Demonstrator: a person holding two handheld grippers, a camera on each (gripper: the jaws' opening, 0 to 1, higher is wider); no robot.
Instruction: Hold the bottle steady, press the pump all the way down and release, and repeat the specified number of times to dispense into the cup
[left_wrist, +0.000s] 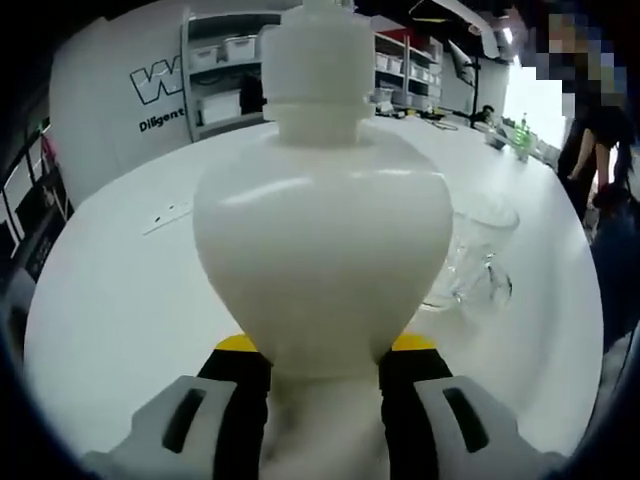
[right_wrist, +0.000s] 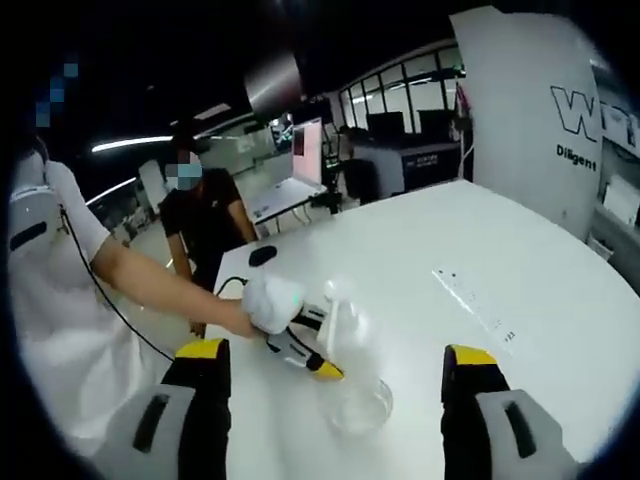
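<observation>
1. Left gripper (left_wrist: 322, 375): jaws closed around the lower body of the white bottle (left_wrist: 320, 250), holding it upright on the white table (left_wrist: 120, 300).
2. Bottle fills the middle of the left gripper view; pump (left_wrist: 318, 60) on top, head partly cut off at the frame edge.
3. Glass cup (left_wrist: 470, 255) stands on the table just right of the bottle, partly hidden behind it.
4. Right gripper (right_wrist: 335, 385): jaws wide apart, nothing between them, hovering above the table.
5. Right gripper view: bottle (right_wrist: 340, 320) blurred, cup (right_wrist: 358, 400) just beside it, both between the jaws but further off.
6. Same view: left gripper (right_wrist: 305, 350) comes in from the left, held by a gloved hand (right_wrist: 272, 300).
7. Person in dark top (right_wrist: 205, 215) stands behind the table.
</observation>
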